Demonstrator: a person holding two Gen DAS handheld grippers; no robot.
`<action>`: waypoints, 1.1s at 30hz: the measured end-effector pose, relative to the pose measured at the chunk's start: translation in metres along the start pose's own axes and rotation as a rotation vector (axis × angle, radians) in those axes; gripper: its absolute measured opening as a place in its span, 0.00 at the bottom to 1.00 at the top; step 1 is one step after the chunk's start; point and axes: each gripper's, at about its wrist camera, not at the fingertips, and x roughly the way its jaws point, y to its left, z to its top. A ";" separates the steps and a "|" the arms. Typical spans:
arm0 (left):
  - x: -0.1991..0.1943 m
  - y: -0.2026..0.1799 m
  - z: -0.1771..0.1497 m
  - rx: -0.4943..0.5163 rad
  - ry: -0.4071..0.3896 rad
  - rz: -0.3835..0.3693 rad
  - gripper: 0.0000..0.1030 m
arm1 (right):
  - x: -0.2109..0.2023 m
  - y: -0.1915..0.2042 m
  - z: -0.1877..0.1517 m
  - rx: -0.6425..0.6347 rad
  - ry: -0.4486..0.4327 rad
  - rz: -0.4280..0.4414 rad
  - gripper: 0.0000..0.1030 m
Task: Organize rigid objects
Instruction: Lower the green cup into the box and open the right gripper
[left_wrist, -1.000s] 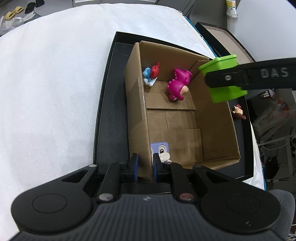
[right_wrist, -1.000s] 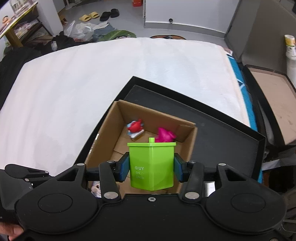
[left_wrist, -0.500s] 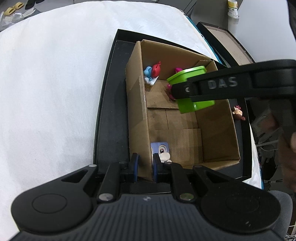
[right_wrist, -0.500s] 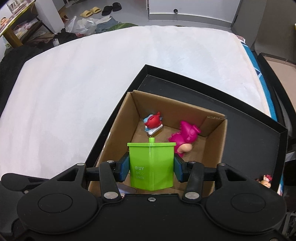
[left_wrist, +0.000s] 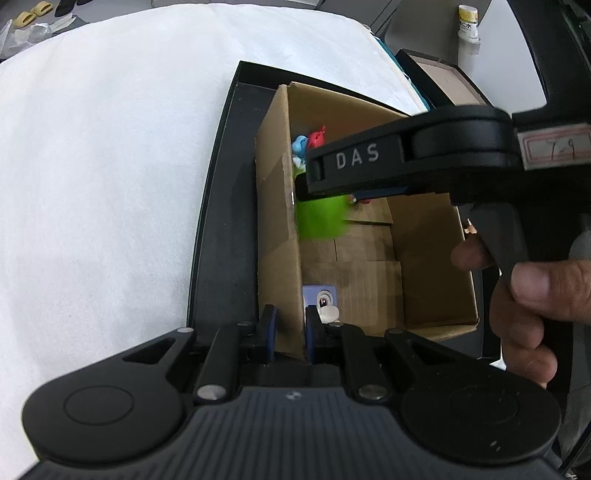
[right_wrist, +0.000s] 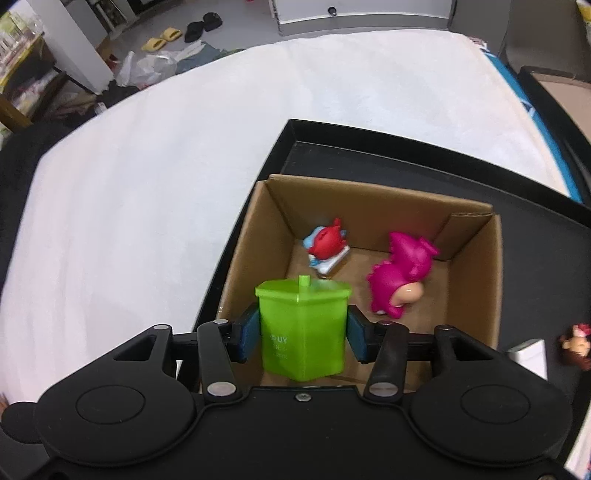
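Right tongs (right_wrist: 303, 341), clamping green bin (right_wrist: 303, 330), now down inside cardboard box (right_wrist: 369, 192); left tongs (left_wrist: 290, 332) pinch its wall; release next.

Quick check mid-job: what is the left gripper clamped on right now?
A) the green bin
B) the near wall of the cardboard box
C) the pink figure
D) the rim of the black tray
B: in the left wrist view the left gripper has its two blue pads on either side of the near wall of the cardboard box, while the green bin sits between the right gripper's pads.
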 end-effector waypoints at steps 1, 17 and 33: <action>0.000 0.000 0.000 0.000 -0.001 -0.003 0.13 | 0.000 0.000 -0.001 -0.001 -0.001 0.005 0.47; -0.001 -0.001 0.000 0.001 -0.001 0.000 0.13 | -0.027 -0.007 -0.007 -0.042 -0.035 0.017 0.47; -0.002 -0.007 -0.001 0.015 -0.004 0.029 0.12 | -0.075 -0.044 -0.029 -0.093 -0.118 -0.017 0.63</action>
